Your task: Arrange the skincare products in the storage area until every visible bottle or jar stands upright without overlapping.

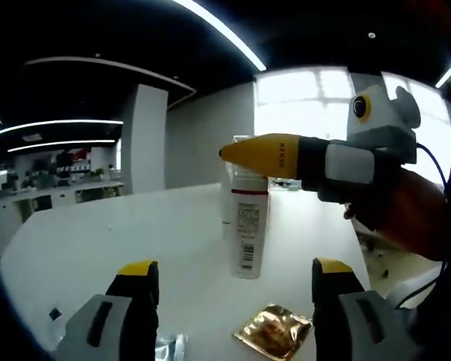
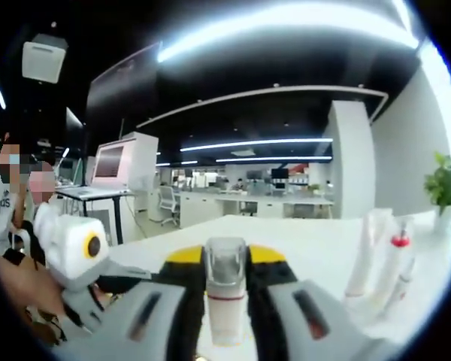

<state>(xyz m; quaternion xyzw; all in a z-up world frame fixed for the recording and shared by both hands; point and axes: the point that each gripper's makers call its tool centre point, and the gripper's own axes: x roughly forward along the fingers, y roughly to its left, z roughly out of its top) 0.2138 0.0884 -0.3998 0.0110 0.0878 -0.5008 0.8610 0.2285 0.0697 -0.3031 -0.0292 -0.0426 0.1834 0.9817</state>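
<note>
A white pump bottle [image 1: 248, 226] with a red band and a printed label stands upright on the white table [image 1: 98, 241]. My right gripper [image 1: 240, 154] comes in from the right, held by a hand, its yellow-tipped jaws closed around the bottle's top. In the right gripper view the bottle's clear cap and red band [image 2: 225, 297] sit clamped between the right gripper [image 2: 225, 259] jaws. My left gripper [image 1: 237, 271] stands open just in front of the bottle's base, with nothing between its fingers. Several white tubes [image 2: 370, 252], one with a red cap [image 2: 397, 242], stand at the right.
A gold foil sachet [image 1: 274, 331] lies flat on the table near my left gripper, and a silver packet [image 1: 169, 350] lies beside the left jaw. A potted plant [image 2: 445, 184] stands past the tubes. Desks and people are in the office behind.
</note>
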